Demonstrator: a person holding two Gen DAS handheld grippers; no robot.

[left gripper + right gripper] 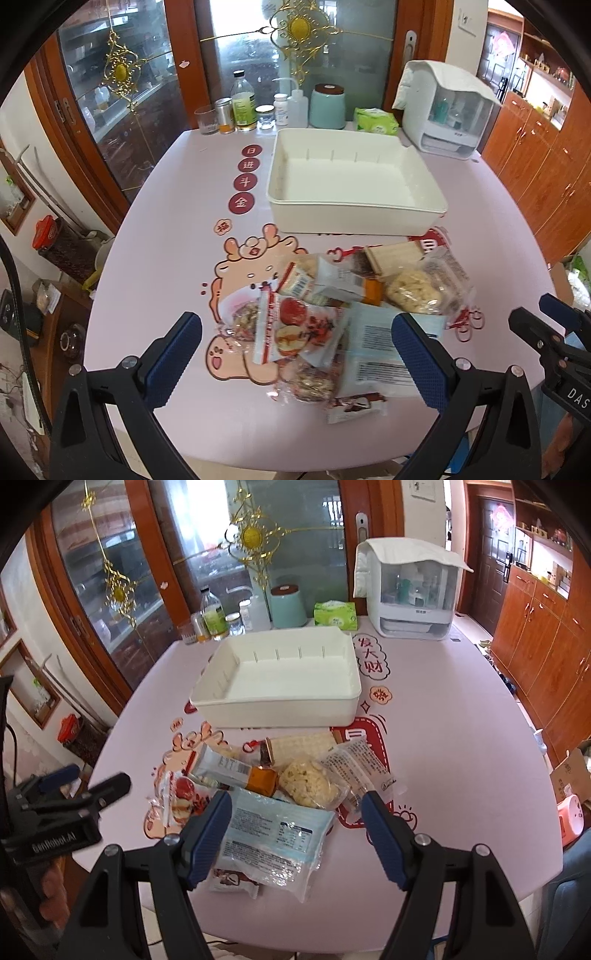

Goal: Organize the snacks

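While both jaws hang spread and empty, nothing is binned; next, pinch the pale blue packet [273, 834] between the right gripper [295, 834] jaws, then carry it ahead to the white bin [277, 701].

bin [354, 218]: white | tablecloth [177, 236]: pink (cartoon print) | canister [327, 107]: teal

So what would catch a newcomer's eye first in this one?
Probably the heap of snack packets on the near half of the pink table, between both open grippers, left and right. Just behind it sits an empty white bin.
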